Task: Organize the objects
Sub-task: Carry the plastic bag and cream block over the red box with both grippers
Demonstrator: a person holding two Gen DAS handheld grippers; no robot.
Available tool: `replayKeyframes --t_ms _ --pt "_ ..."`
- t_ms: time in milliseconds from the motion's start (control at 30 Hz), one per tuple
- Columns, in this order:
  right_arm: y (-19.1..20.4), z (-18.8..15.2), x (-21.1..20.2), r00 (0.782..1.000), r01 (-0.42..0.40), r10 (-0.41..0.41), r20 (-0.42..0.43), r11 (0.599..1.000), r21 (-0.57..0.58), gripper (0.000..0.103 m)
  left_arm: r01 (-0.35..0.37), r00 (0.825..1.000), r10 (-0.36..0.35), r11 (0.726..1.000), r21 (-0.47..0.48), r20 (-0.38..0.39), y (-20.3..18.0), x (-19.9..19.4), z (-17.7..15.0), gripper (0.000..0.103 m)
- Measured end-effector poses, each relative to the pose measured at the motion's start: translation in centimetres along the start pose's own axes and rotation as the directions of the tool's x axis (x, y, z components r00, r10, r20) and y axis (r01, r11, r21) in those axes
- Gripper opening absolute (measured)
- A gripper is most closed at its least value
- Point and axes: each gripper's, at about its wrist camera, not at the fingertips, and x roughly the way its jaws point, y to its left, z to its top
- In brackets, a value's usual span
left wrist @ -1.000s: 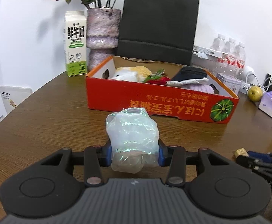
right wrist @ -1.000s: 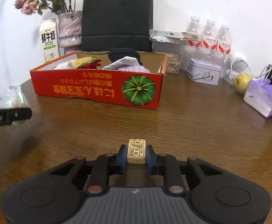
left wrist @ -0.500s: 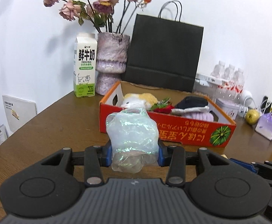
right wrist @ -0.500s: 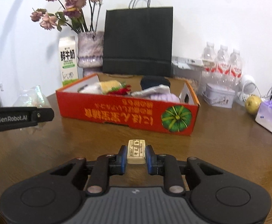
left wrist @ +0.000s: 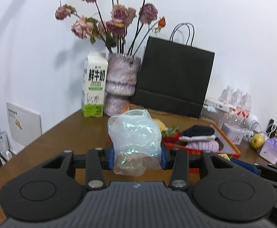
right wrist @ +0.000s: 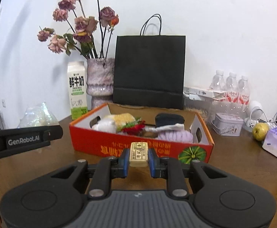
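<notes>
left hand-held gripper [left wrist: 136, 156]: level, clamped on load | right hand-held gripper [right wrist: 139, 160]: level, clamped on load

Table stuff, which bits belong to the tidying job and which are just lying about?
Job:
plastic bag in left tool
small block in right tool
orange box

Lying about:
milk carton
vase
black bag
water bottles
tin
apple

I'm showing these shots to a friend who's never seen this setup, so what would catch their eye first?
Probably the orange-red box mid-table, packed with soft items, with dried roses in a vase behind it against the wall. Up close, the left gripper clamps a shimmery crumpled plastic bag, and the right gripper pinches a small cream-colored labelled block.
</notes>
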Motion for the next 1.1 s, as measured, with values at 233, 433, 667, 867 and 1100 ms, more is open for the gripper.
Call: replayKeyframes --t_ms 233,433,667,867,1100 --pt "-0.6 1.9 0.9 0.999 -0.003 0.003 0.032 1.000 0.022 0.020 -0.004 1.000 0.003 1.000 0.010 0.016 -0.8 1.0 1.6 0.043" --pt "-1.7 2.7 2.4 1.000 -0.009 0.007 0.029 0.999 0.040 0.020 0.007 1.000 -0.008 0.999 0.033 0.009 -2.3 3.4 2.5 0.043" --pt "-3.4 4.0 4.6 0.999 -0.032 0.030 0.036 0.998 0.049 0.020 0.018 1.000 -0.019 0.999 0.034 0.015 -3.2 5.9 3.3 0.043" --pt "-4.1 4.7 6.9 0.999 -0.010 0.009 0.037 0.999 0.035 0.020 0.026 1.000 -0.026 0.999 0.046 0.003 -3.8 8.9 3.9 0.043" --pt "-4.7 5.5 9.5 0.999 0.003 -0.004 0.038 1.000 0.025 0.020 0.028 1.000 -0.029 0.998 0.062 0.002 -4.2 11.7 4.5 0.043"
